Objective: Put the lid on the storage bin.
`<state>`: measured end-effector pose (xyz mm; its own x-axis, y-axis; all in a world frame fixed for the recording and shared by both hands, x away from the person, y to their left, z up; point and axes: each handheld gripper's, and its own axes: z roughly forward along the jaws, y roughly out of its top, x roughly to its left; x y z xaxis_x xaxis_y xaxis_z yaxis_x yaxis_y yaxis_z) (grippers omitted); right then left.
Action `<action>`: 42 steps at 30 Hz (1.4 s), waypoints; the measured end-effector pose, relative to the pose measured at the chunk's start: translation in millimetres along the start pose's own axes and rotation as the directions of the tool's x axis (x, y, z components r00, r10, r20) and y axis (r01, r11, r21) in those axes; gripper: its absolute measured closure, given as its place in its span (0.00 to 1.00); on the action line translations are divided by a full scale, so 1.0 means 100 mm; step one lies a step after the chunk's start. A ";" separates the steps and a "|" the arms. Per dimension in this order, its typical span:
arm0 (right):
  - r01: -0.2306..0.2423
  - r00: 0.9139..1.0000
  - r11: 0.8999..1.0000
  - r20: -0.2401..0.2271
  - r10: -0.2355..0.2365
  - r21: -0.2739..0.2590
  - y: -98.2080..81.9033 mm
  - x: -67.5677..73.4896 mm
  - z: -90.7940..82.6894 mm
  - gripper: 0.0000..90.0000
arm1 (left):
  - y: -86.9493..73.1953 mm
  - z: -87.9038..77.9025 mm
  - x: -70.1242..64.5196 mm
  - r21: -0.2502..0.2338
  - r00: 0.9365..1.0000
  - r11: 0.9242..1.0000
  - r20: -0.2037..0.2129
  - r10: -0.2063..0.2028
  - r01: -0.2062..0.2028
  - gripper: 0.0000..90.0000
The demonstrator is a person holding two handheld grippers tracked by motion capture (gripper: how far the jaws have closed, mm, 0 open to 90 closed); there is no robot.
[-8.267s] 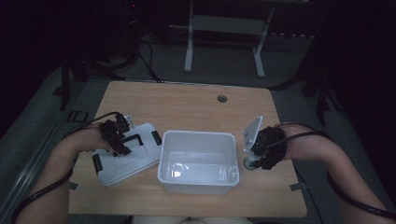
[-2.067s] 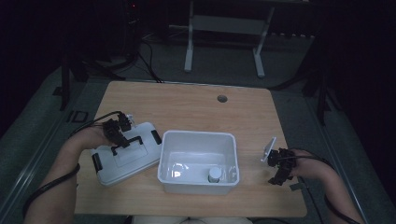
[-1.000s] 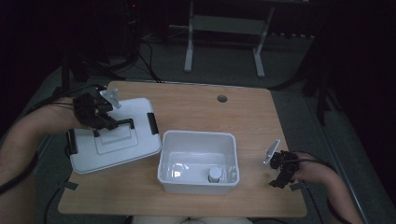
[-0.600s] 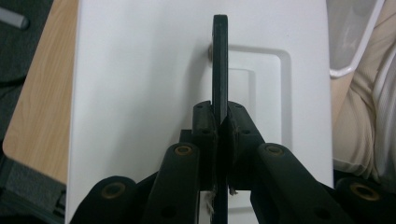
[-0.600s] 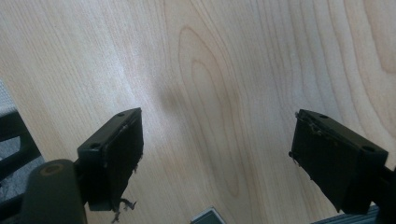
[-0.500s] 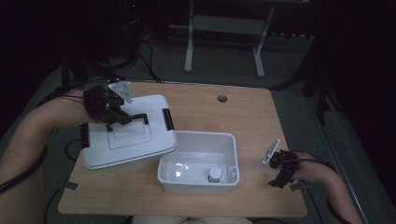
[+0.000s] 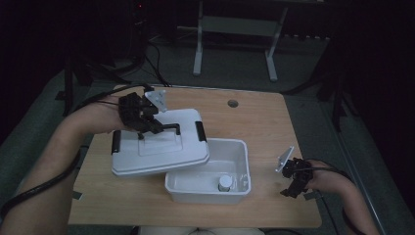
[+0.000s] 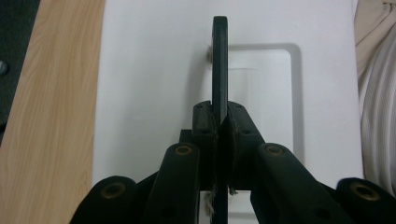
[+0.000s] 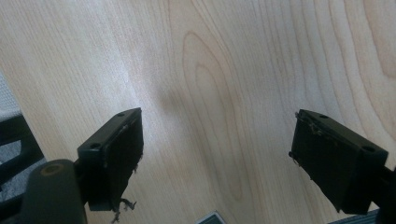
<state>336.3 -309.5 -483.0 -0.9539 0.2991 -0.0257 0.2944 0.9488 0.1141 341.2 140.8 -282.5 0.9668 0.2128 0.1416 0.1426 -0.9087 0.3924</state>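
My left gripper [image 7: 148, 126] is shut on the black handle [image 7: 170, 127] of a white lid [image 7: 147, 157] with black side latches. It holds the lid in the air, with its right edge over the left rim of the open white bin [image 7: 243, 147]. In the left gripper view the jaws [image 8: 219, 126] pinch the thin handle [image 8: 219, 60] edge-on above the lid [image 8: 154, 70]. A small white bottle [image 7: 224, 182] stands inside the bin. My right gripper [image 7: 292, 182] is open near the table's front right edge. In its own view it [image 9: 215, 149] holds nothing over bare wood.
The wooden table [image 7: 259, 117] has a round cable hole [image 7: 233, 103] at the back. Cables trail off the table's back left. A grey-legged stand [image 7: 235, 29] is on the dark floor beyond. Light clothing [image 8: 378, 70] shows beside the lid.
My left gripper has carried the lid rightward, from beside the bin to partly over its left rim. The right gripper has stayed put.
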 end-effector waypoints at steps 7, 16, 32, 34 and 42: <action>0.007 1.000 1.000 -0.003 -0.007 0.001 0.04 -0.01 0.01 0.18 | 0.28 0.18 -0.07 -0.022 0.998 0.998 0.032 0.058 -0.058 0.93; 0.006 1.000 1.000 -0.004 -0.006 0.002 0.04 0.00 0.00 0.18 | 0.63 0.34 -0.18 -0.039 0.987 0.989 0.070 0.148 -0.145 0.93; 0.010 1.000 1.000 -0.009 -0.010 -0.008 0.05 0.00 0.02 0.18 | 0.88 0.89 -0.24 -0.055 0.973 0.986 0.159 0.167 -0.160 0.93; 0.014 1.000 1.000 -0.008 -0.014 -0.006 0.05 0.00 0.03 0.18 | 0.88 0.94 -0.25 -0.043 0.972 0.985 0.164 0.171 -0.166 0.93; 0.015 1.000 1.000 -0.008 -0.015 -0.003 0.06 -0.01 0.03 0.18 | 0.86 1.09 -0.26 -0.030 0.971 0.987 0.174 0.163 -0.160 0.92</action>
<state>339.4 -303.3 -485.7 -0.9587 0.2838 -0.0197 0.2797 0.9530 0.1166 351.4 17.9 -351.2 0.9991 -0.0041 0.0429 -0.0206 -0.9198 0.3918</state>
